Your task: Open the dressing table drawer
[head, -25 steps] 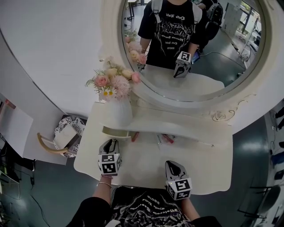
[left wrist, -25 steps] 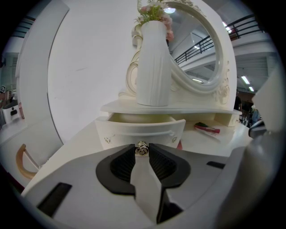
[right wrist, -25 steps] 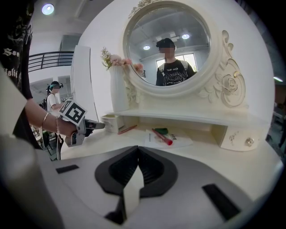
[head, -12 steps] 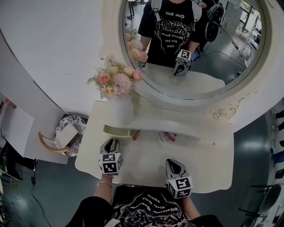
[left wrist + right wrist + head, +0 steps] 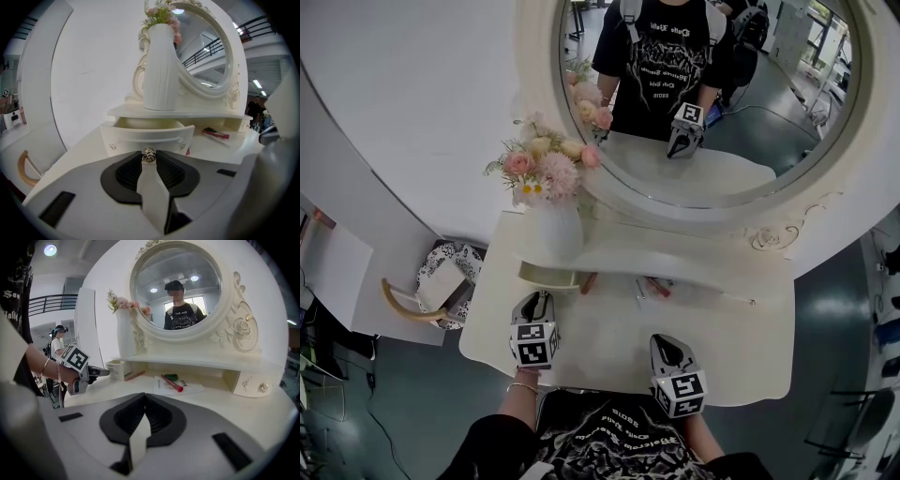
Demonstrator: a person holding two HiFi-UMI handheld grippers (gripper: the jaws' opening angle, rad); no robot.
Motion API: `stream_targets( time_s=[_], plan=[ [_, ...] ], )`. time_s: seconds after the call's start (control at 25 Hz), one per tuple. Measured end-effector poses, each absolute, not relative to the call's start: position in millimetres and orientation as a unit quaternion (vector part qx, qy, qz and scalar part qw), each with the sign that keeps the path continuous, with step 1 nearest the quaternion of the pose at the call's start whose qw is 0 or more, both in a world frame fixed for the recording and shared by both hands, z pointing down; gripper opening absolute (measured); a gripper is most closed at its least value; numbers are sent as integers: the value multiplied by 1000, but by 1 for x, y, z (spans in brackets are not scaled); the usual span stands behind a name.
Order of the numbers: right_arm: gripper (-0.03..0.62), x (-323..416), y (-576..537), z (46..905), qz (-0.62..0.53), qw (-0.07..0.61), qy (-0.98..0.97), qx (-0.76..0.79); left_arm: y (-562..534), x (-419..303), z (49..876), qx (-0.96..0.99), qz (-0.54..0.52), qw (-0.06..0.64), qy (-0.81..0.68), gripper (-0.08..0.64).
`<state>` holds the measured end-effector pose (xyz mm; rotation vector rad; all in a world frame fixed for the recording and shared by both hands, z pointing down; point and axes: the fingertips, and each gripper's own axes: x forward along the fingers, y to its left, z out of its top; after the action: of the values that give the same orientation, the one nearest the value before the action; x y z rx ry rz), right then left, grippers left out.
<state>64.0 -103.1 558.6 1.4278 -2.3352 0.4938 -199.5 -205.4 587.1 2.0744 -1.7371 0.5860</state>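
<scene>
So, your left gripper (image 5: 539,302) is pinched tight on the little metal knob (image 5: 149,156) of the drawer (image 5: 548,277), which sits under the shelf (image 5: 675,262) at the desk's (image 5: 609,342) back-left corner and looks partly slid out. Your right gripper (image 5: 666,345) is closed on nothing near the front edge. I'd guess next is a straight pull toward you, no twisting, so the knob doesn't slip.

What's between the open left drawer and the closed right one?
Right gripper view: a paper sheet bearing a red pen and a green item, plus a pink stick beside the open drawer.
</scene>
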Motion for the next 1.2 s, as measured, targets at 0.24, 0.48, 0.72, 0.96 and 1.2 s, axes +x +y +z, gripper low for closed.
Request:
stream_targets(
  time_s=[0.24, 0.48, 0.72, 0.96, 1.2],
  plan=[
    [11, 65, -103, 560, 175, 179, -827, 503, -204, -200, 588, 735, 208, 186, -618, 103],
    [11, 67, -101, 559, 177, 179, -827, 503, -202, -200, 587, 733, 208, 188, -620, 103],
    [11, 70, -99, 560, 178, 178, -826, 504, -200, -200, 587, 731, 208, 187, -622, 103],
    [11, 70, -100, 562, 180, 177, -827, 503, -198, -199, 588, 731, 207, 186, -623, 103],
    [11, 70, -100, 562, 179, 175, -827, 503, -196, -199, 587, 730, 208, 186, -623, 103]
  ],
)
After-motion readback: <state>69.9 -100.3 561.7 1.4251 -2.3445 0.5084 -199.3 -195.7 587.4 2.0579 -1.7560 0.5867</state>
